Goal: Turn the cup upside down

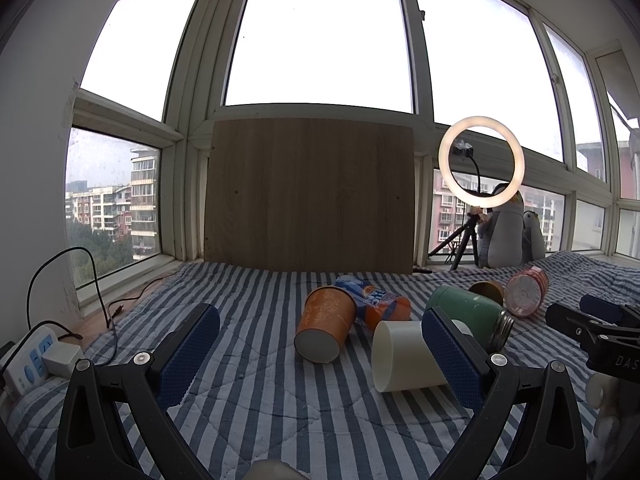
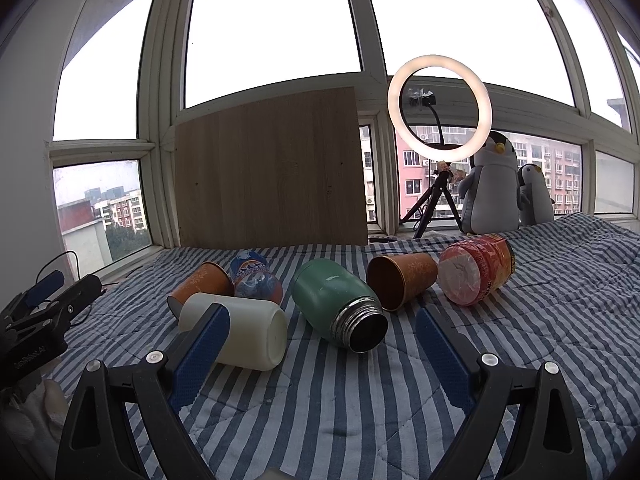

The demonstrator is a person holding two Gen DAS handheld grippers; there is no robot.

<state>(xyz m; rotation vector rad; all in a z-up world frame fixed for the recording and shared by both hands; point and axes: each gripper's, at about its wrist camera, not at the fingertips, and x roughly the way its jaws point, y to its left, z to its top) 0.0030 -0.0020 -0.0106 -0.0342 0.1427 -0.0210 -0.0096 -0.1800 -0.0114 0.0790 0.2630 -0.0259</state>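
Note:
Several cups lie on their sides on the striped quilt (image 1: 256, 400). An orange paper cup (image 1: 326, 328) shows its base to my left gripper (image 1: 320, 316), which is open and empty just short of it. A white cup (image 1: 404, 356) lies partly behind that gripper's right finger. My right gripper (image 2: 322, 318) is open and empty. In its view the white cup (image 2: 248, 332) sits behind the left finger, and a green flask (image 2: 336, 300) lies ahead with its mouth toward me. A second orange cup (image 2: 400, 280) lies with its opening toward the camera.
An orange soda bottle (image 2: 256, 276) and a red-labelled tub (image 2: 476, 272) also lie on the quilt. A wooden board (image 1: 308, 192) leans on the window behind. A ring light on a tripod (image 2: 440, 104) and penguin plushes (image 2: 494, 184) stand at the back right. A power strip (image 1: 30, 356) lies left.

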